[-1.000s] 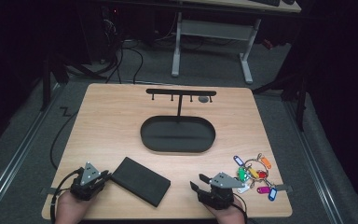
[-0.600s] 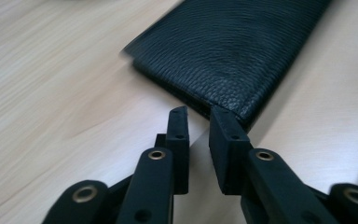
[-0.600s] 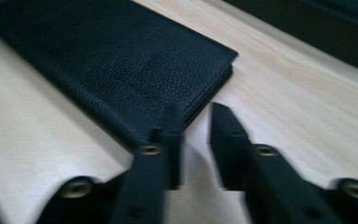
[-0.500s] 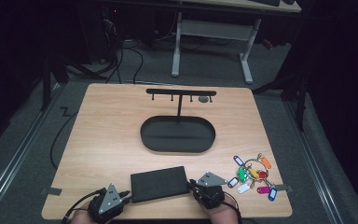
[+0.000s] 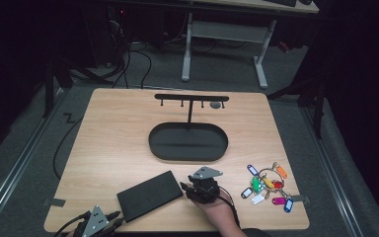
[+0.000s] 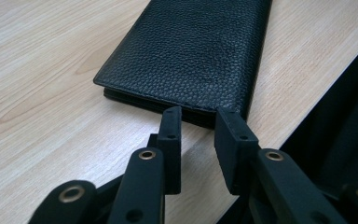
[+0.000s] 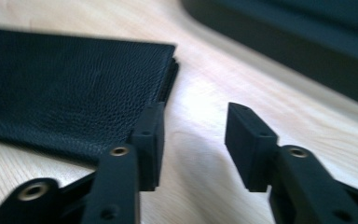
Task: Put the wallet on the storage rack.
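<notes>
- The wallet [image 5: 149, 195] lies flat at the table's [image 5: 108, 143] near edge, between your grippers.
- Your left gripper [image 6: 198, 123] and right gripper [image 7: 193, 123] have just been opening; nothing is between either pair of jaws.
- You seem to be repositioning it; next, regrip an edge squarely.

Left hand-held gripper [image 5: 112, 217] cut off below

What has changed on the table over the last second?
The black wallet swung from slanting down-right to slanting up-right. The left claw slid to its near-left corner, the right claw to its right end; both have just been opening, gripping nothing. The key stand and tagged keys stayed put.
</notes>
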